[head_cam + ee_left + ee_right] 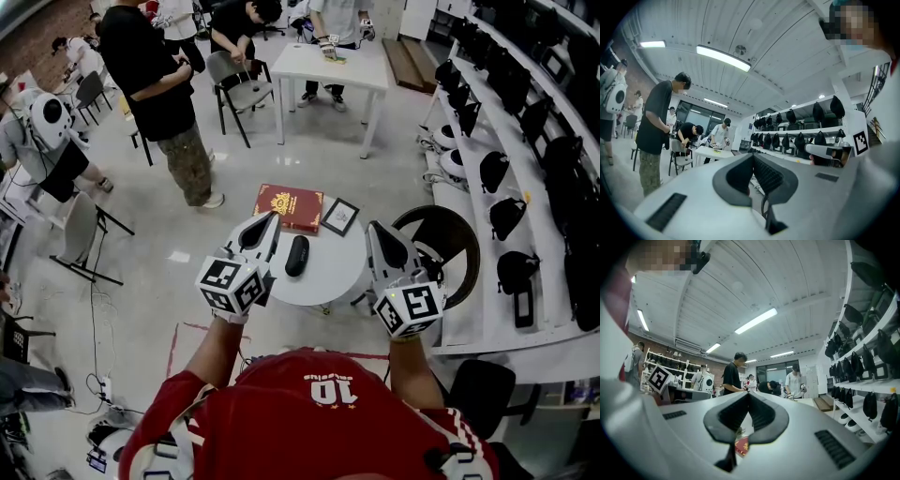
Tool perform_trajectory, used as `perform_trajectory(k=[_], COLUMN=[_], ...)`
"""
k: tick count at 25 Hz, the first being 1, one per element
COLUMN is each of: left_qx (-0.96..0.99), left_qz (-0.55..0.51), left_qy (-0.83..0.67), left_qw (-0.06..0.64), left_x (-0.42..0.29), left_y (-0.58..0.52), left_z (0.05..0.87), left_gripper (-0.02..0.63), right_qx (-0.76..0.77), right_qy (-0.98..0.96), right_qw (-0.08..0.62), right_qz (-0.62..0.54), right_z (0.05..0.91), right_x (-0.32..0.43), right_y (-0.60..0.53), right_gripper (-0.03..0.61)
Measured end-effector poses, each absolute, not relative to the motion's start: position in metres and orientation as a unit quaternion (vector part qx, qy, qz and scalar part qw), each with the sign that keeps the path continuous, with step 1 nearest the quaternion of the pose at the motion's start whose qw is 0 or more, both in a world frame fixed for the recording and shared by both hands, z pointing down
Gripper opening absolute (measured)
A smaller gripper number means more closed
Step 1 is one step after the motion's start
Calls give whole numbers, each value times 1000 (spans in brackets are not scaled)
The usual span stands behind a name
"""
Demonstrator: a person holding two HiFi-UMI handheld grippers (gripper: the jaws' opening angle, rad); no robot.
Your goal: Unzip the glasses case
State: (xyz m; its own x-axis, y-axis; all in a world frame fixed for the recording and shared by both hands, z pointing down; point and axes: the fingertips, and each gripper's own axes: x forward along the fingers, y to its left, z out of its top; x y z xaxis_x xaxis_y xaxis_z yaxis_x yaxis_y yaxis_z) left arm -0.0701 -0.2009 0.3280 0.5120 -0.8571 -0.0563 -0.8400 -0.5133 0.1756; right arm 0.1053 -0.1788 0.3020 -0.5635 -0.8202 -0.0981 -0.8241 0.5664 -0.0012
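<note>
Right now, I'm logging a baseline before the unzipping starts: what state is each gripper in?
Left gripper: closed, jaws together, holding nothing.
Right gripper: closed, jaws together, holding nothing.

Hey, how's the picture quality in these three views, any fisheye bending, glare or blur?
Head view: evenly lit and sharp, with the glasses case clear on the round table and small glare spots on the floor. Left gripper view: strong fisheye with dark corners, and the ceiling light strip is blown out. Right gripper view: same bending, and the shelves curve.
</note>
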Motion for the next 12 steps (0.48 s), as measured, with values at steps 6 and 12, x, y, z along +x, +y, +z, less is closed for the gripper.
perform_trajectory(k=[6, 12], left_qx=[869, 869], left_qz=[-68, -70], left_qy=[-486, -487], left_qw=[61, 60], left_x=[-68, -68], left_y=[-202, -204], left_z=[327, 328], left_gripper=[8, 8], right_qx=[-463, -462], right_qy=[885, 886], right_qw=[45, 46], right_qz=[23, 23], right_z=[300, 302], right_x=[105, 106], right_y=[-180, -182], right_gripper=[15, 15])
